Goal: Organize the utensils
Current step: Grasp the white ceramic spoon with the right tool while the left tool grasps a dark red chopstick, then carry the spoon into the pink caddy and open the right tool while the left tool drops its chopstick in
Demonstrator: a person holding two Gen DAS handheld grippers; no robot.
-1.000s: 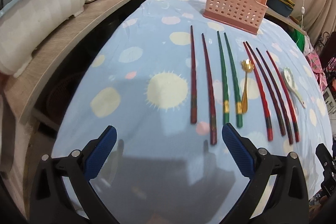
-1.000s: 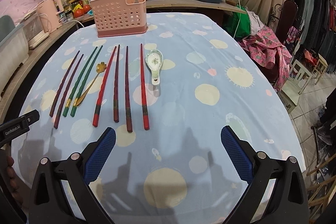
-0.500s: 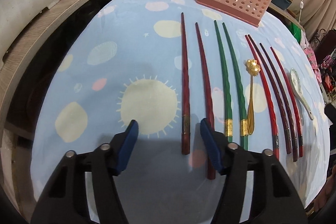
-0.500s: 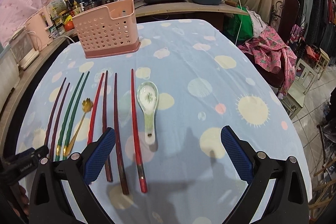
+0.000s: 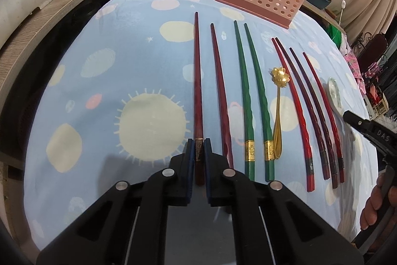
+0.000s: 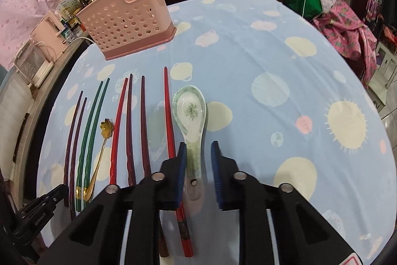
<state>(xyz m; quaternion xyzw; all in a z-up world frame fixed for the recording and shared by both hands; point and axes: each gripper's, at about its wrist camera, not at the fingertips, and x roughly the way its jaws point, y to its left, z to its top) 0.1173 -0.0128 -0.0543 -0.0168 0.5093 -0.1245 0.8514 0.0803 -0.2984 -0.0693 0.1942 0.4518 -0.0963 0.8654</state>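
A second ago both my grippers hung wide above the desk (image 5: 104,24) and its blue spotted cloth; now both have come down onto the utensil row. My left gripper (image 5: 199,149) has narrowed its fingers around the thick end of the dark red wooden chopstick (image 5: 197,91), the leftmost in the row, and the blue pads appear to touch it on both sides. It still lies flat, tip toward 12 o'clock. My right gripper (image 6: 198,160) straddles the handle of the white-and-green ceramic soup spoon (image 6: 191,123), fingers half closed with a gap on each side, so nothing is held there yet. The pink perforated plastic utensil basket (image 6: 129,24) stands at 11 o'clock from the spoon, well apart. I judge both pickups are about to begin.
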